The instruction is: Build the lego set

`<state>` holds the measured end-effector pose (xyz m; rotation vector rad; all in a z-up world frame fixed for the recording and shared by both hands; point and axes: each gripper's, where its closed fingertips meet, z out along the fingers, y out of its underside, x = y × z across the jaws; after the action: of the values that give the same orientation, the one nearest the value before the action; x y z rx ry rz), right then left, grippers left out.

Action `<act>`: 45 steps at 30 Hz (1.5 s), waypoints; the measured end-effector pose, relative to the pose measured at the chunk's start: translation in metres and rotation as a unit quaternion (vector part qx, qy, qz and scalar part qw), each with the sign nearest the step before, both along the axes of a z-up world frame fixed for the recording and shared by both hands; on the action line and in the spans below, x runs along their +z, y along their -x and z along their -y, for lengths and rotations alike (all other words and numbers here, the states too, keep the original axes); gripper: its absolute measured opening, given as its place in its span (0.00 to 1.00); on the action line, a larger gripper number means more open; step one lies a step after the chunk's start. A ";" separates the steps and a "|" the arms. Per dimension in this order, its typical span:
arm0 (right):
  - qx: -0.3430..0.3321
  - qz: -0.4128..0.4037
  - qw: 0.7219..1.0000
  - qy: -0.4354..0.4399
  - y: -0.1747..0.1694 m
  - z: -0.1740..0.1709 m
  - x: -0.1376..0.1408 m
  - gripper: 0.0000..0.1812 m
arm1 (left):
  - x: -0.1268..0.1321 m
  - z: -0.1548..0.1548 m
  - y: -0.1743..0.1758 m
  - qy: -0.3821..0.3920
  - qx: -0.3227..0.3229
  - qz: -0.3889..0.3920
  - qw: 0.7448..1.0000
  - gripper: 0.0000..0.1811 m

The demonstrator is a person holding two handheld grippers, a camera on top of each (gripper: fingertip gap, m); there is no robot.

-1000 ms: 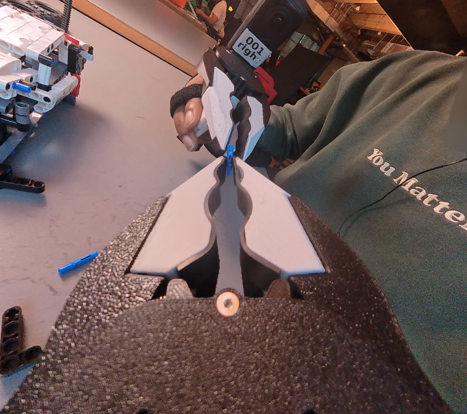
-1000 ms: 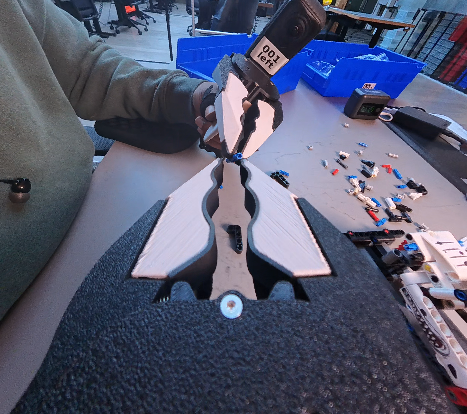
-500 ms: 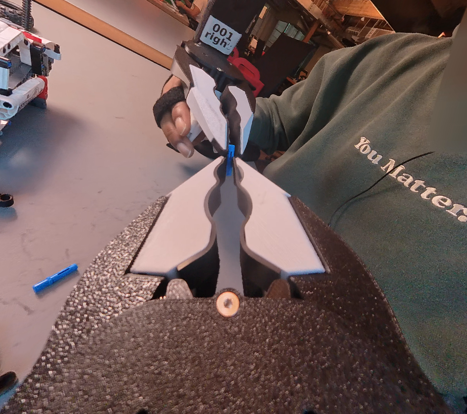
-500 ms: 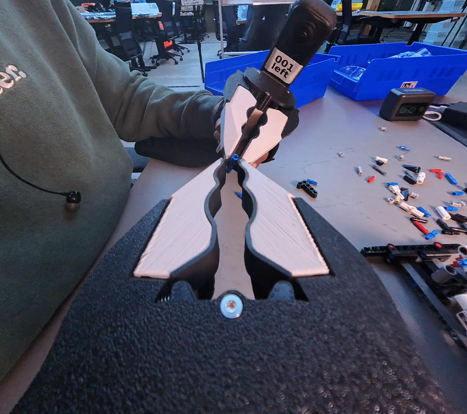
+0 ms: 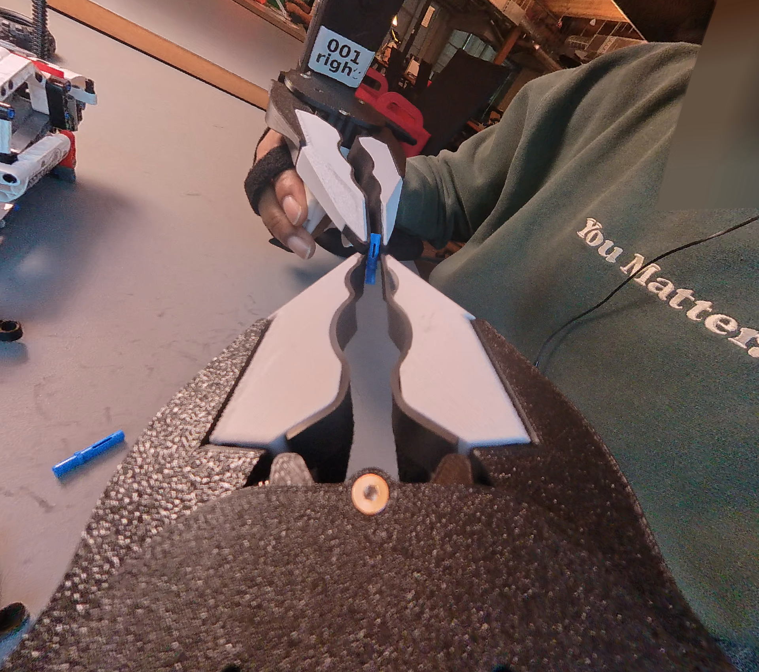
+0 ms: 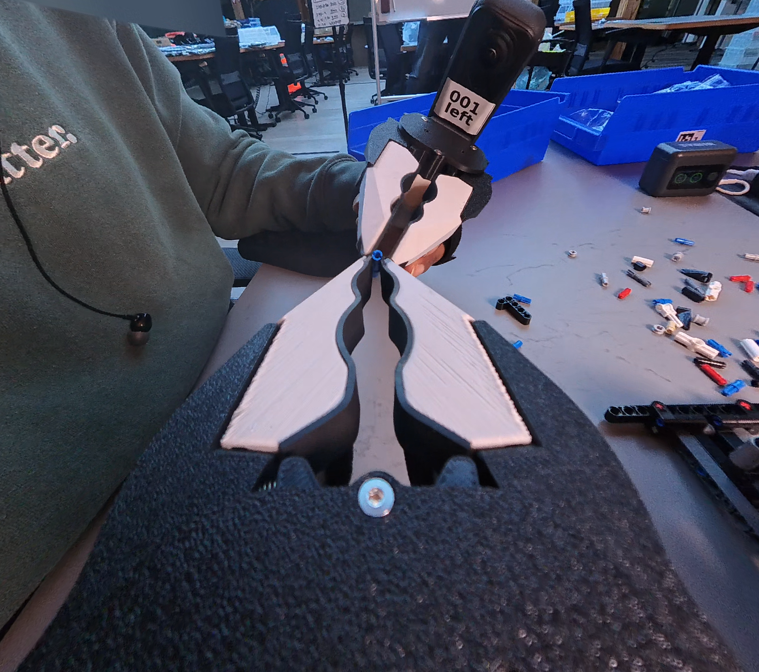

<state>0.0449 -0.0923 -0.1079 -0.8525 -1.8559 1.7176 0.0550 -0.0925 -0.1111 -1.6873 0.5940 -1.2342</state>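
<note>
- Blue lego pin (image 5: 372, 257): small, upright, held above the table between the two meeting tips; in the right wrist view only its end (image 6: 376, 255) shows.
- Left hand-held gripper (image 5: 371, 266): white fingers drawn together on the lower half of the blue lego pin; seen from the other side (image 6: 376, 255) it points down, with a black camera mounted on top.
- Right hand-held gripper (image 6: 374, 267): fingers closed on the same pin; in the left wrist view (image 5: 373, 239) its tips pinch the pin's upper half from above.
- Person's hand (image 5: 283, 201): wrapped round the right hand-held gripper's handle, a black strap over one finger, a green sleeve behind it.
- Grey table (image 5: 164, 242): matt surface, carrying all loose parts.
- Second blue pin (image 5: 88, 453): lying flat on the table, left of the left hand-held gripper's body.
- White lego vehicle (image 5: 37, 127): partly built, with red and black details, at the far left edge of the left wrist view.
- Black L-shaped beam (image 6: 513, 308): on the table with a small blue piece touching its end.
- Loose lego pieces (image 6: 694, 307): white, black, red and blue, scattered to the right.
- Long black beam assembly (image 6: 677, 412): near the right edge.
- Blue bins (image 6: 657, 118): two, at the table's far side.
- Dark small device (image 6: 690, 172): just in front of the bins.
</note>
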 end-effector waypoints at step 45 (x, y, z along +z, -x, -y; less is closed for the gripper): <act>-0.031 0.171 0.962 -0.209 0.023 -0.025 -0.096 0.02 | -0.114 -0.025 0.022 0.039 0.090 -0.391 0.915 0.10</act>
<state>0.0215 -0.0670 -0.2043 -1.0587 -2.2767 1.1241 0.0333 -0.0677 -0.2252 -2.2416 0.8351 -0.4116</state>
